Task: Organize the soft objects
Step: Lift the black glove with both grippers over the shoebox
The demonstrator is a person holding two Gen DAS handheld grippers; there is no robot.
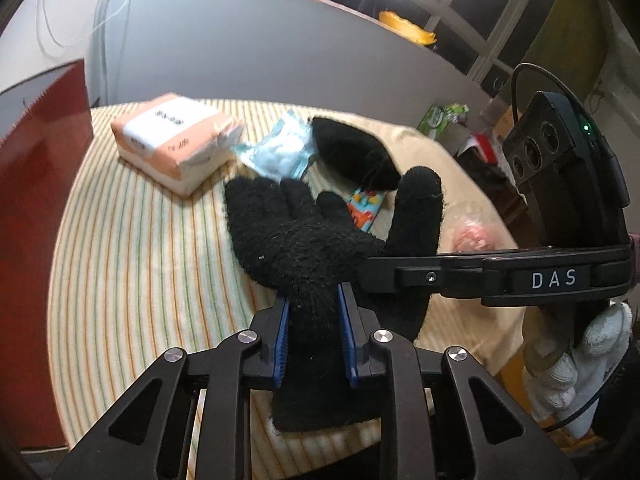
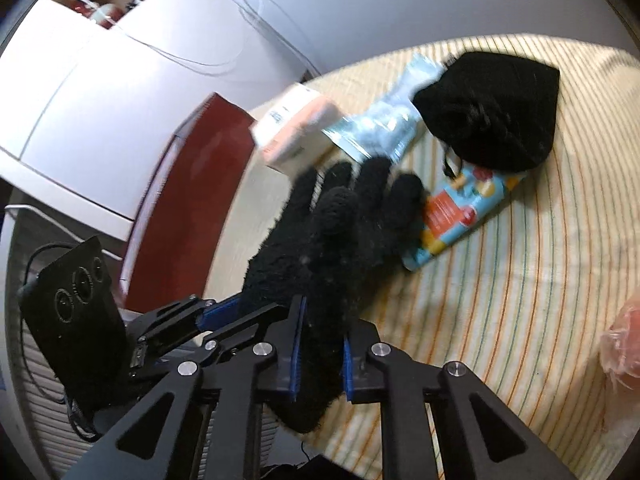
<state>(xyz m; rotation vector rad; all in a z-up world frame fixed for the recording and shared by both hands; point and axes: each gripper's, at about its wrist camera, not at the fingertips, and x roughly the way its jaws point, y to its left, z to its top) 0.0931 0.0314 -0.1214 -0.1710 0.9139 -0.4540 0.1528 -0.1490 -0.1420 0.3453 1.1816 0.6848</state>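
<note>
My left gripper [image 1: 314, 340] is shut on the cuff of a black fuzzy glove [image 1: 304, 248], held above the striped cloth. My right gripper [image 2: 320, 356] is shut on the cuff of a black glove [image 2: 340, 236] too; whether it is the same glove or a second one I cannot tell. The right gripper also shows in the left wrist view [image 1: 500, 276], close beside the glove's thumb. The left gripper shows at the lower left of the right wrist view [image 2: 192, 320]. On the cloth lie a black pouch [image 1: 352, 152], a pale blue packet [image 1: 280, 152] and a colourful pack [image 2: 460, 216].
A peach tissue pack [image 1: 176, 144] lies at the far left of the striped cloth [image 1: 140, 264]. A dark red box [image 1: 36, 184] stands left of the table. A pink plastic bag [image 2: 628, 344] sits at the right. A grey wall [image 1: 260, 52] rises behind.
</note>
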